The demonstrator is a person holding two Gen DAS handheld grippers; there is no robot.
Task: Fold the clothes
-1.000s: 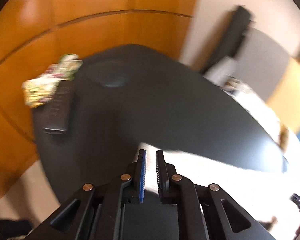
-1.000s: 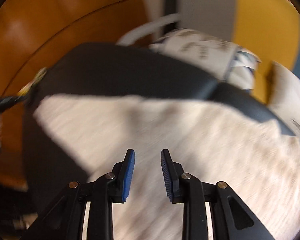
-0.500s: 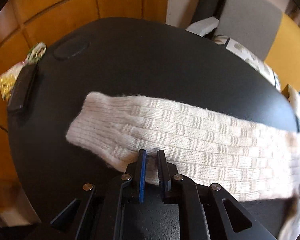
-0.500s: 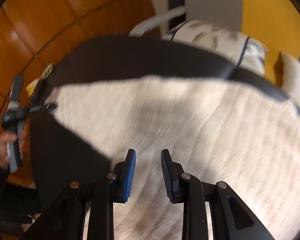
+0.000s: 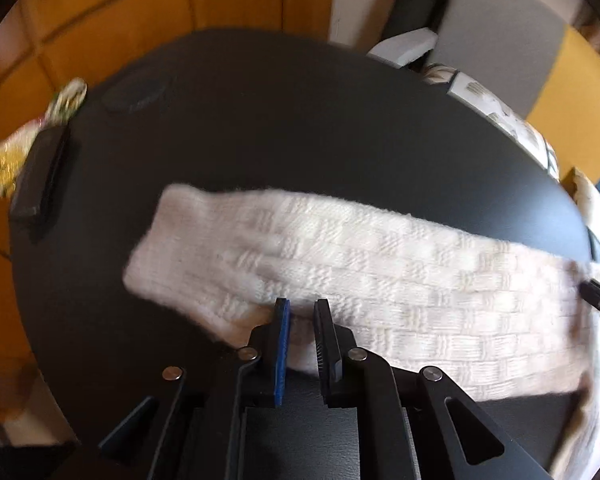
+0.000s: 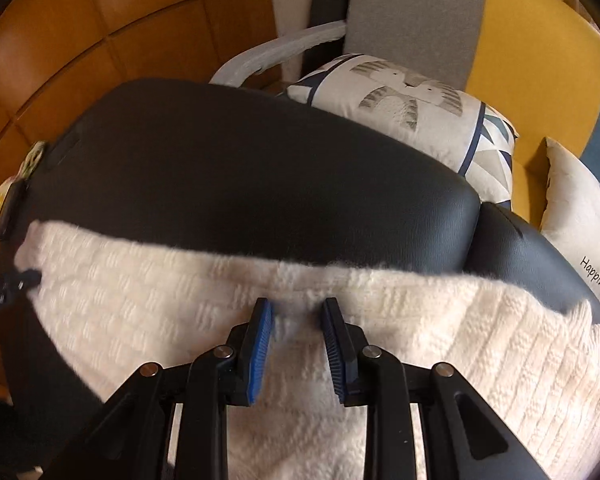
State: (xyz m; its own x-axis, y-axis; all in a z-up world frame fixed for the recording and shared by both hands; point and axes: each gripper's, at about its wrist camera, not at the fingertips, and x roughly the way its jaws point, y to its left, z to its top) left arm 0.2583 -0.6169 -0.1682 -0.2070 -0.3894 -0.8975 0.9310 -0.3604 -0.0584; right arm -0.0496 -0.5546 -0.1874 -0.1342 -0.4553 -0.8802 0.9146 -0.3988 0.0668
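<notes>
Pinching sleeve (image 5: 340, 264) near edge: left claw (image 5: 300, 308), narrow; sleeve long axis runs rightward toward right claw (image 6: 296, 312), half-open over sweater body (image 6: 460, 340).

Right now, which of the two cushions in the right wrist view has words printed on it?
The cushion at the far right, which reads "Happiness" near its lower edge. The other cushion shows only birds and triangles.

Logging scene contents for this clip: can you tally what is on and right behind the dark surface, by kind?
Knitted cream garment: 1
Dark flat bar-shaped object at the edge of the black surface: 1
Crinkly yellow-green packet: 1
Printed cushions behind the surface: 2
Grippers, left gripper and right gripper: 2
Total: 7
</notes>
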